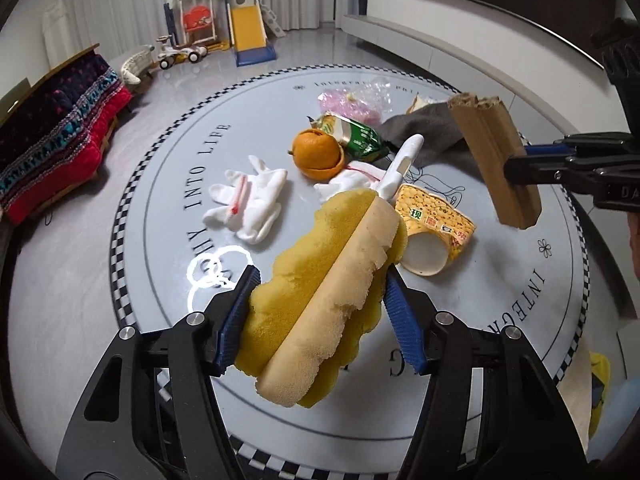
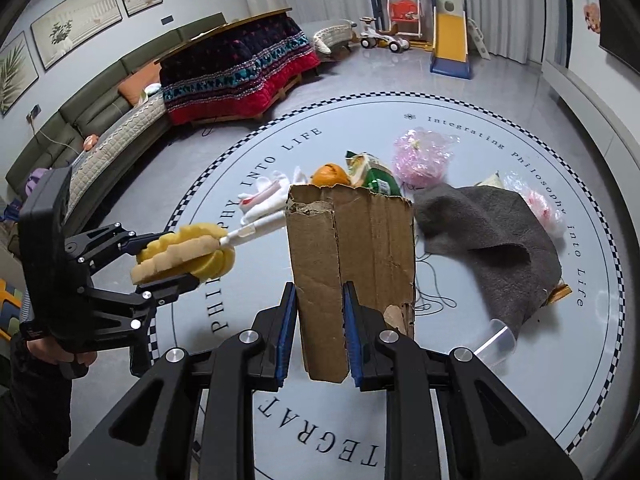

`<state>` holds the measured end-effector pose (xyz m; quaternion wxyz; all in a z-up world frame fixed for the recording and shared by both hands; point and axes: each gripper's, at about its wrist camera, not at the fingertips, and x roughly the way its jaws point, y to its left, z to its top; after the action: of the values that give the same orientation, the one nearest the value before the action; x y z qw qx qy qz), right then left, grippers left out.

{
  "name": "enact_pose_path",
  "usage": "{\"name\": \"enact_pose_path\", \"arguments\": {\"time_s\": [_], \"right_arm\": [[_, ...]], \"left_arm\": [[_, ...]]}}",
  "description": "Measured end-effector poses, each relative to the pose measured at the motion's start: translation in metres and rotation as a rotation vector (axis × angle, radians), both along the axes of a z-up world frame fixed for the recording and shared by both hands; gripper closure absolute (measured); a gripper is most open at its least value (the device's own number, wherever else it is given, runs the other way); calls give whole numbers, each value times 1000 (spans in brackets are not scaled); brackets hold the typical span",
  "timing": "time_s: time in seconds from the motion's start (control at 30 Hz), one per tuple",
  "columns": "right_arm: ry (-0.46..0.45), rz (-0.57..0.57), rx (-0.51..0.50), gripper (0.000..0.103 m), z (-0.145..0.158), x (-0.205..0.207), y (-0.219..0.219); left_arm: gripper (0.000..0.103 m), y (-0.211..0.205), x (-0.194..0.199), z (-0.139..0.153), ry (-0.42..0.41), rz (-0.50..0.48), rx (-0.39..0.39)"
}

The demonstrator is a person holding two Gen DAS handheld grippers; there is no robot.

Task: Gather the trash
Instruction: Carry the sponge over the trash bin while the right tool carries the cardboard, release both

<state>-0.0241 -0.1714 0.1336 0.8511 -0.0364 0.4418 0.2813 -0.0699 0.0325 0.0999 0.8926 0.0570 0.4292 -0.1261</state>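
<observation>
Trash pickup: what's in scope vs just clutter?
Job: sponge brush in left gripper; cardboard in right gripper; orange peel; green wrapper; corn cup.
Clutter: toy slide; sofa.

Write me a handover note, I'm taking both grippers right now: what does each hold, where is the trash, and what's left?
Left gripper: shut on the yellow sponge brush, lifted off the mat.
Right gripper: shut on the torn cardboard piece, also lifted.
Still on the round mat: orange peel, green wrapper, yellow paper cup, white gloves, pink plastic, grey cloth.
No bin is visible in either view.
</observation>
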Motion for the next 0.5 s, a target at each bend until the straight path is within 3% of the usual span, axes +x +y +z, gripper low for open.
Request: {"name": "enact_pose_path", "arguments": {"time_s": [0.5], "right_arm": [[-20,144,19,79,6,-57,82]], "left_arm": [[42,72,-76,16,-61,157,-20]]}}
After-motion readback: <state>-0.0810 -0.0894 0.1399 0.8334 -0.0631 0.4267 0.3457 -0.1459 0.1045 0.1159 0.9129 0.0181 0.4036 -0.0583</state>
